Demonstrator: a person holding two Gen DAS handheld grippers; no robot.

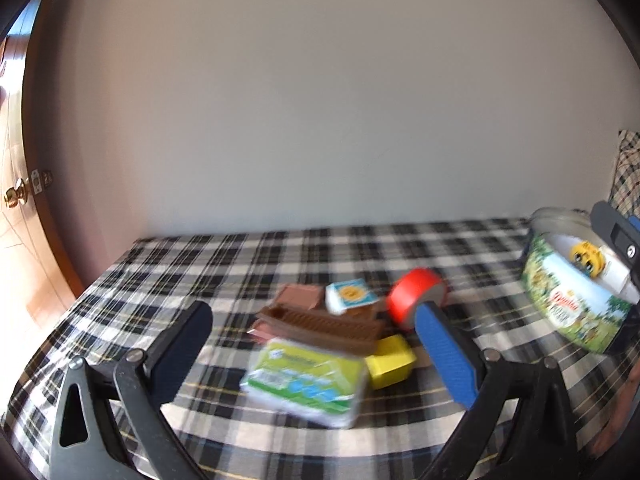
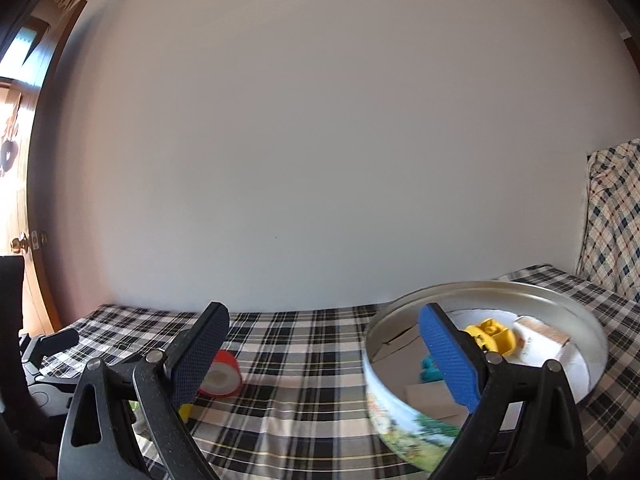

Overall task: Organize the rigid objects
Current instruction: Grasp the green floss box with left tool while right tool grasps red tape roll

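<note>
Here the tin (image 2: 404, 408) (holding a yellow toy (image 2: 494, 336)) sat right of a pile: pack (image 1: 306, 382), comb (image 1: 320, 326), tape (image 1: 414, 294). Both the left gripper (image 1: 316, 344) and right gripper (image 2: 320, 354) gaped wide, holding nothing.

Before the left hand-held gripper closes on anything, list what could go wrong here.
1. The green packet lies against the brown comb and the yellow block; the open left hand-held gripper may catch a neighbour.
2. The red tape roll stands on edge and may roll if bumped.
3. The right hand-held gripper straddles the tin's rim; shifting could tip the tin.
</note>
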